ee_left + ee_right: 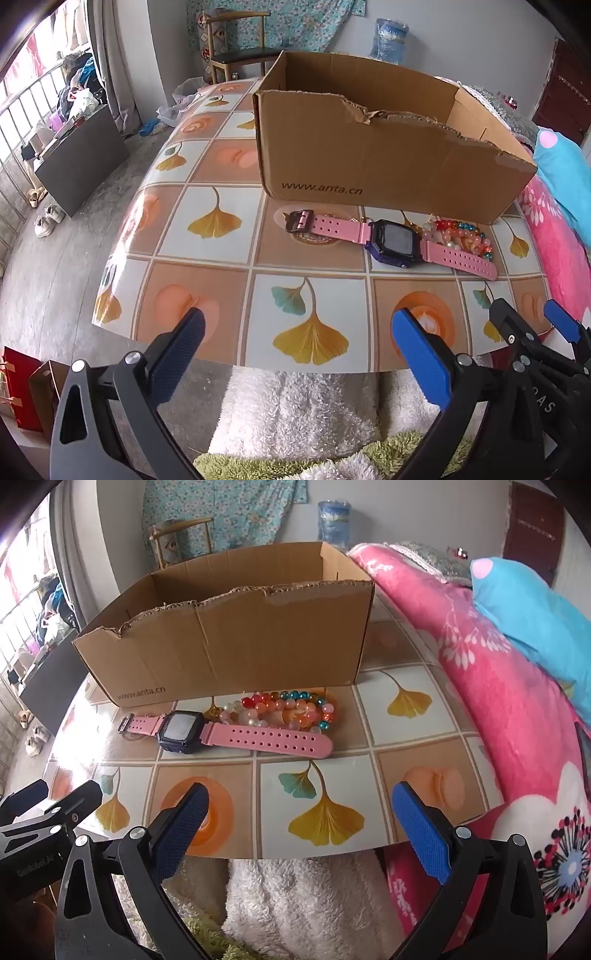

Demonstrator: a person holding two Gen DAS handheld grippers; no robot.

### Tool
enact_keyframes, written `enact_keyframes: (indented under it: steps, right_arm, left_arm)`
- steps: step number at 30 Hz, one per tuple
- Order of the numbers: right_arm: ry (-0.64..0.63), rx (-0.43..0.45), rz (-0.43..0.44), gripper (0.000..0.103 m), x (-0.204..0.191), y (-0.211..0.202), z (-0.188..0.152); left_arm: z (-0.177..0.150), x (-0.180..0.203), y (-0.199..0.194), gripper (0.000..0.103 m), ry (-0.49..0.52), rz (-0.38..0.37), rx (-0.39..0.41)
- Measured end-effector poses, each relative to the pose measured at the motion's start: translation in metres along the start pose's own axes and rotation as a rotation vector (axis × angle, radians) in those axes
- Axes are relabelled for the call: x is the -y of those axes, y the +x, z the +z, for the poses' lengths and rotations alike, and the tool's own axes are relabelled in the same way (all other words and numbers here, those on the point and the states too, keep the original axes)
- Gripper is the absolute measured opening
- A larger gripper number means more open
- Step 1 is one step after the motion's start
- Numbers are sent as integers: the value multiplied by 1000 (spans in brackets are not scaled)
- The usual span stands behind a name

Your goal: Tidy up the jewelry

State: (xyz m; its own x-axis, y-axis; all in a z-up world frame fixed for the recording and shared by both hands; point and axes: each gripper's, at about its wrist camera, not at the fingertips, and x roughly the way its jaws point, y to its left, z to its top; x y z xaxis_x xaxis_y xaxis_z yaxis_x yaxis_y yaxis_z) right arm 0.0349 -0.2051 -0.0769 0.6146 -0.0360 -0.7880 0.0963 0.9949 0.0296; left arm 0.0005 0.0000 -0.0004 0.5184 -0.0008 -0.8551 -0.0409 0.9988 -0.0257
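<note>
1. A big brown cardboard box (pixel 373 155) with a torn top edge sits at the far side of the table with the leaf-and-peach pattern cloth (pixel 207 221). Its top is open, so things can be dropped in from above.

2. I cannot see the bottom of the brown box in either view. The near wall hides it, so I cannot tell if anything is inside.

3. A watch with a pink plastic strap and a dark square face (pixel 184 729) lies flat on the table, just in front of the box. The strap is stretched out straight to the left and right.

4. A little pile of bead bracelets, red, orange, pink and blue (pixel 291 709), lies between the watch and the box. The beads touch the right part of the pink strap. A bit of thin gold chain (pixel 212 712) peeks out by the watch face.

5. The jewelry is out on the table, so I think the tidying has not started.

6. The left gripper (pixel 299 328) with blue pads hangs over the near edge of the table. It is spread wide and holds nothing.

7. The right gripper (pixel 301 805) waits just beside it, also spread wide with nothing in it.

8. Both point toward the jewelry. I think they are wide apart so they can go around the watch or the beads.
</note>
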Motion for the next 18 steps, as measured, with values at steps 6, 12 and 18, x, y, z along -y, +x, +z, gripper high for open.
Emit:
enact_keyframes:
  steps: [6, 12, 18]
  right_arm:
    - [-24, 11, 2, 96, -7, -9, -8]
    - [-11, -23, -4, 96, -4, 0, 6]
    - [-11, -27, 10, 96, -4, -1, 7]
  left_arm:
    - [1, -3, 0, 99, -4, -2, -6]
    - [-1, 5, 5, 99, 2, 5, -15]
    - [2, 2, 6, 99, 1, 0, -20]
